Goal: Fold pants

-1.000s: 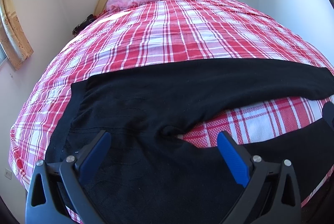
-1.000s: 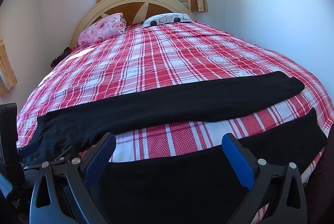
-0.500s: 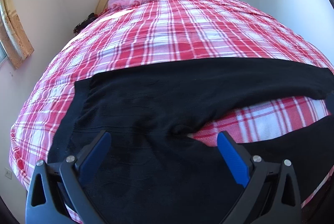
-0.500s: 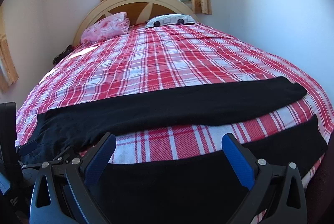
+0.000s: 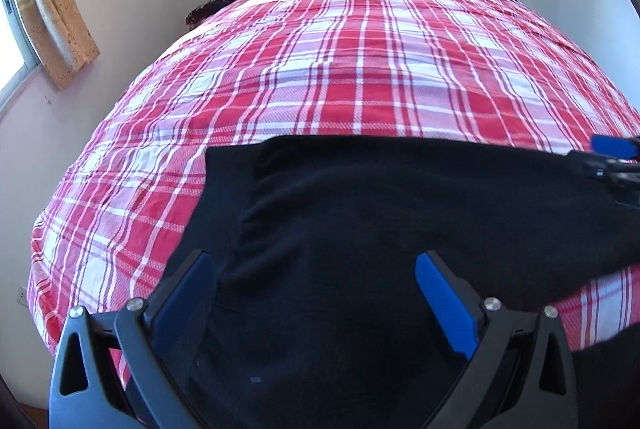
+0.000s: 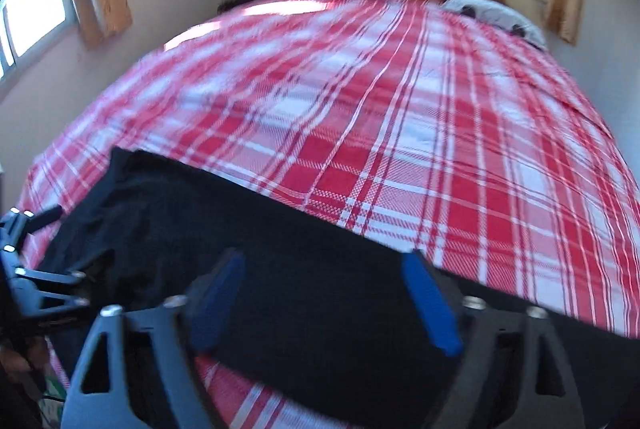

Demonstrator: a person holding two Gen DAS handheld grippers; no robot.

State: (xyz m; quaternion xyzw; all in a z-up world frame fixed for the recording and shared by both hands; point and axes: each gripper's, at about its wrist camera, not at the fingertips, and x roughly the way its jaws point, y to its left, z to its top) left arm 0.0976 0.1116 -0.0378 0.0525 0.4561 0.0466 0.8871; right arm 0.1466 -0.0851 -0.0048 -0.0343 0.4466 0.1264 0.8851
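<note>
Left claw point(image 5: 312, 293) spread, right claw point(image 6: 324, 293) half-narrowed, unpinching, over soft black pants point(image 5: 380, 221) on plaid bedspread point(image 5: 340, 77)

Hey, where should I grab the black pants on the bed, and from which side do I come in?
Probably pinch the black pants at the waistband edge, coming down from above at the near side of the plaid bed. The cloth lies flat, so only an edge gives the left tongs something to close on.
</note>
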